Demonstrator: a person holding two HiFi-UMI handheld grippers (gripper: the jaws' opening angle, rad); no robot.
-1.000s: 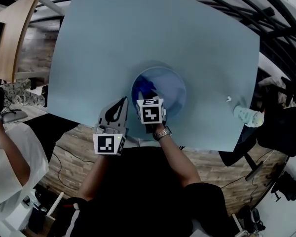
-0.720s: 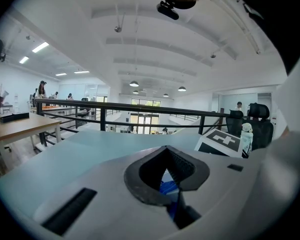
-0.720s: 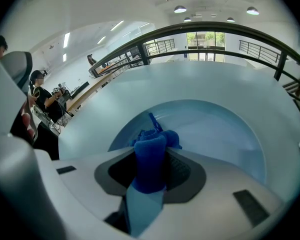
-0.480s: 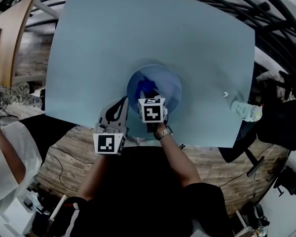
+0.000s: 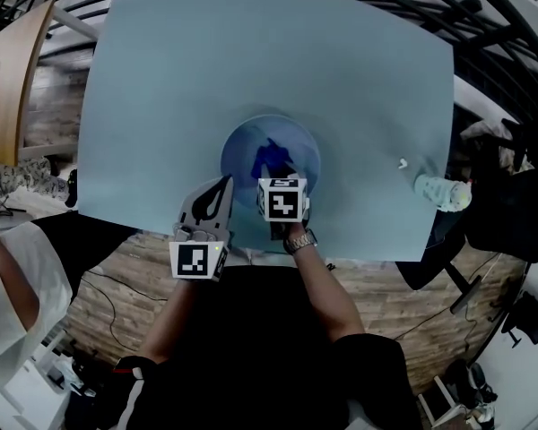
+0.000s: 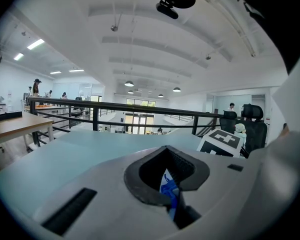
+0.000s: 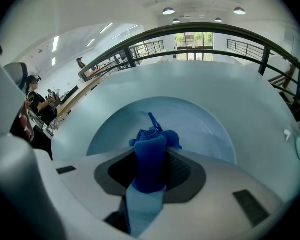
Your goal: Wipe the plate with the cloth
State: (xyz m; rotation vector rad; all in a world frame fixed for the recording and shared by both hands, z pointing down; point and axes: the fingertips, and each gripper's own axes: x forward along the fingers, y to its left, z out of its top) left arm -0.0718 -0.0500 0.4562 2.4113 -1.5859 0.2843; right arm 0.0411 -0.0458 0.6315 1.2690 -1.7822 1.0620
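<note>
The right gripper (image 7: 150,156) holds the blue cloth (image 5: 271,156) clamped between its jaws and presses it on the plate (image 5: 303,150); half a second ago the cloth was over the plate's left part, and now it is at the plate's middle; so I judge that a wiping stroke is running, not finished. The left gripper (image 6: 166,176) has not moved, just beside the plate's near-left rim, its jaws almost together; I cannot tell whether they pinch the rim. No brand or word is readable; only black-and-white square markers on the cubes (image 5: 283,200); the bottle (image 5: 442,192), well right of the plate, shows no legible label.
</note>
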